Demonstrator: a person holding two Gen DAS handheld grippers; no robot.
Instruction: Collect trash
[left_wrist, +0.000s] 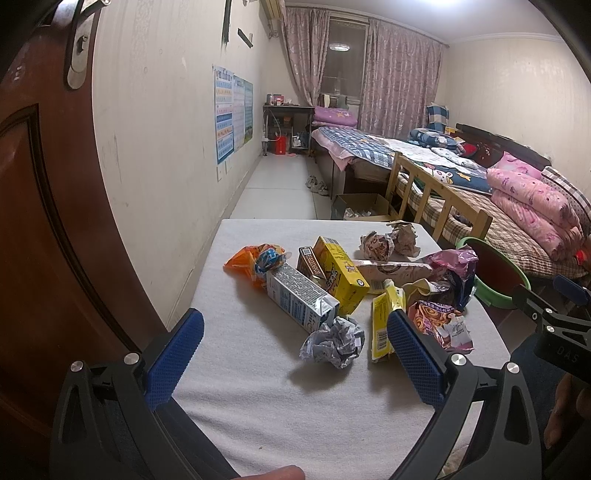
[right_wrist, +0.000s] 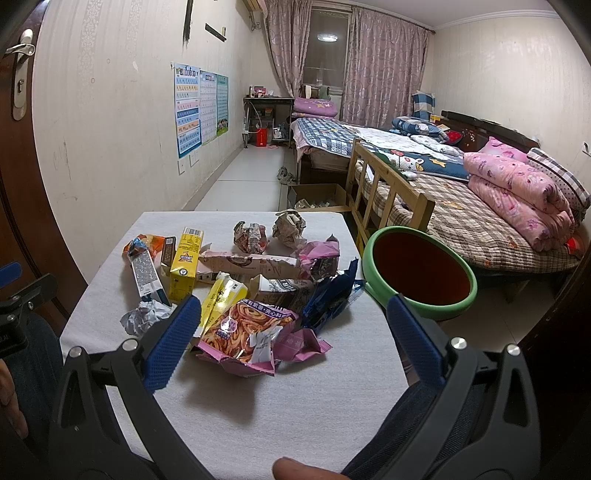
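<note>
Trash lies piled on a white table (left_wrist: 280, 406) (right_wrist: 266, 406): a grey crumpled paper ball (left_wrist: 332, 341) (right_wrist: 142, 315), a blue-white carton (left_wrist: 299, 299) (right_wrist: 146, 275), a yellow carton (left_wrist: 341, 273) (right_wrist: 184, 264), a pink snack bag (right_wrist: 247, 338) (left_wrist: 437, 325), and several wrappers. A green-rimmed bin (right_wrist: 419, 273) (left_wrist: 491, 273) stands off the table's right edge. My left gripper (left_wrist: 293, 325) is open and empty, just short of the paper ball. My right gripper (right_wrist: 293, 310) is open and empty, over the pink snack bag.
Two printed paper balls (right_wrist: 269, 230) lie at the table's far side. A brown door (left_wrist: 44, 221) stands close on the left. Beds (right_wrist: 461, 192) with a wooden rail fill the right side. A cardboard box (right_wrist: 317, 197) sits on the floor beyond the table.
</note>
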